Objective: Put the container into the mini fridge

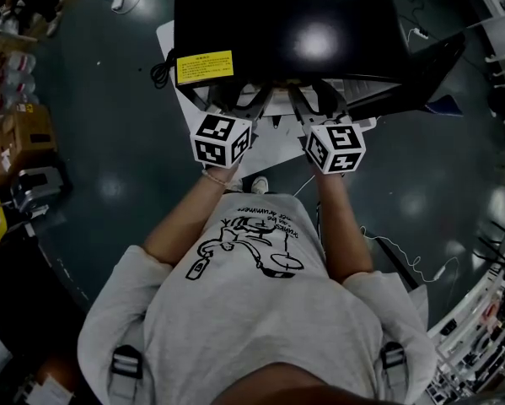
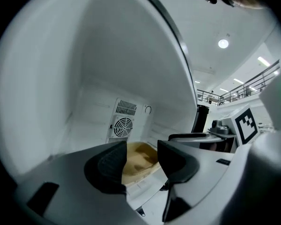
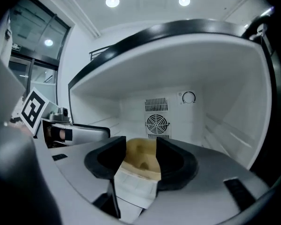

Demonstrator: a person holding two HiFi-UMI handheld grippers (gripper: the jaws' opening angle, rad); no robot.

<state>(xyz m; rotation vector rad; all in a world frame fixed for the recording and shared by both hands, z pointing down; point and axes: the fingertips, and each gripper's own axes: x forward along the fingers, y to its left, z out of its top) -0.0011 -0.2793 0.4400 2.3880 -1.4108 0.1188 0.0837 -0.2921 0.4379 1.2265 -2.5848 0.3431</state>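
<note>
The tan container (image 3: 142, 161) sits on the bottom inside the mini fridge (image 3: 215, 107). The jaws of the left gripper (image 2: 141, 159) and the right gripper (image 3: 141, 146) are spread wide and do not seem to squeeze it. It looks light and thin, so hold its rim softly from both sides.

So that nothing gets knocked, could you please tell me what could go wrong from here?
The tan moulded-fibre container lies in line with the open jaws of the left hand-held gripper and the right hand-held gripper; either could nudge it. Both crowd the opening of the white-lined mini fridge and might knock together.
</note>
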